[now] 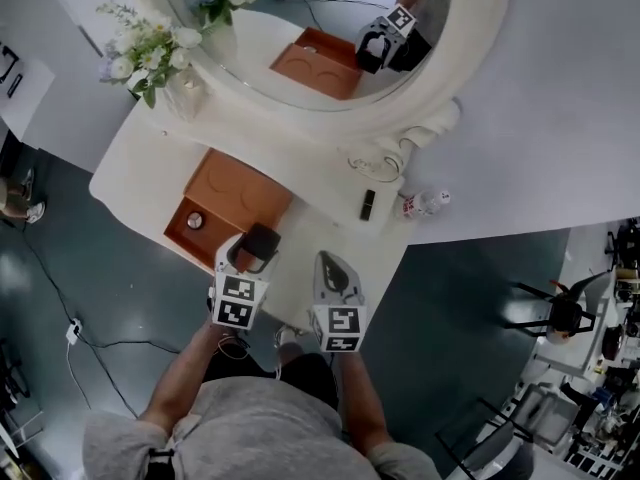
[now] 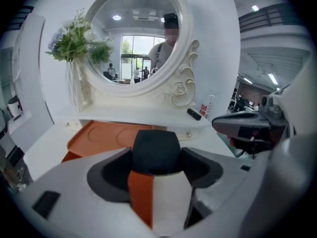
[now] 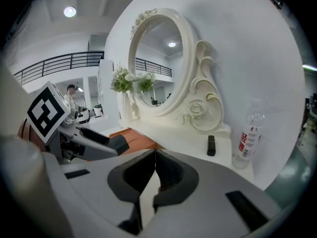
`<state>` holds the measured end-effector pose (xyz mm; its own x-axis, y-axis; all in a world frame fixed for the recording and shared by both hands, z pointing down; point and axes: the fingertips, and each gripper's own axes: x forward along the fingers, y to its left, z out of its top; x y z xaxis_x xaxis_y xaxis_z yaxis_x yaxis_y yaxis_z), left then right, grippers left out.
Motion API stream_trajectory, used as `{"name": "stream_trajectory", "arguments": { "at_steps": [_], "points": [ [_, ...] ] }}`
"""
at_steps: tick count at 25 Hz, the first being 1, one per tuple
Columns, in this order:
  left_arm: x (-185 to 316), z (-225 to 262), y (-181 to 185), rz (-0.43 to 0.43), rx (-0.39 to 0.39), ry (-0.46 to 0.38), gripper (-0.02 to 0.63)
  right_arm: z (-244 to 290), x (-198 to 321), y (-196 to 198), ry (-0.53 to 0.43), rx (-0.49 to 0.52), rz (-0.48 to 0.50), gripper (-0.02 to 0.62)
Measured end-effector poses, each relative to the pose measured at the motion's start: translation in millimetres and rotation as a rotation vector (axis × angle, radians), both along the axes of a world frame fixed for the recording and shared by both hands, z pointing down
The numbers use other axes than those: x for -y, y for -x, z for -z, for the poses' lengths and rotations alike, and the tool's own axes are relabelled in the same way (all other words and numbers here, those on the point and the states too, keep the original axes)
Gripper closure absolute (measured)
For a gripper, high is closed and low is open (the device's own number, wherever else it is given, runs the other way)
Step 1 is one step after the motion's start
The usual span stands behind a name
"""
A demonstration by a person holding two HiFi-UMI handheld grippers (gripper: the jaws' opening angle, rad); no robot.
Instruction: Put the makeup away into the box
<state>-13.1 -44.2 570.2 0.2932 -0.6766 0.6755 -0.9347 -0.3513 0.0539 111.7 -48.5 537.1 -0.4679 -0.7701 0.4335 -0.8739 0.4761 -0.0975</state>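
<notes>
Left gripper (image 1: 250, 254) grips what's probably a black compact (image 1: 263, 241); right gripper (image 1: 330, 266) is pinched shut, empty. Next up: lower it into the orange box (image 1: 205, 240) just left.

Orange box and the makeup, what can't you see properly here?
Orange box: left gripper view, the left gripper and the black rounded case that it grips hide much of it.
Small round thing inside: head view, too small to name.
Clear plastic bottle label: right gripper view, too blurred to read.
</notes>
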Motion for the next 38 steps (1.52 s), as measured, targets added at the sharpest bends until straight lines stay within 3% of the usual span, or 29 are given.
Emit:
{"name": "stream_trajectory", "arguments": {
  "at_steps": [5,14,38],
  "points": [
    [-6,1,46,0.076,0.027,0.001,0.288,6,4,36,-0.005,0.020,0.053,0.581],
    [-11,-22,98,0.113,0.068,0.042,0.288,-9,4,80,0.032,0.024,0.088,0.580],
    [-3,-108,123,0.012,0.245,0.313,0.287,-61,17,76,0.137,0.007,0.006,0.581]
  ]
}}
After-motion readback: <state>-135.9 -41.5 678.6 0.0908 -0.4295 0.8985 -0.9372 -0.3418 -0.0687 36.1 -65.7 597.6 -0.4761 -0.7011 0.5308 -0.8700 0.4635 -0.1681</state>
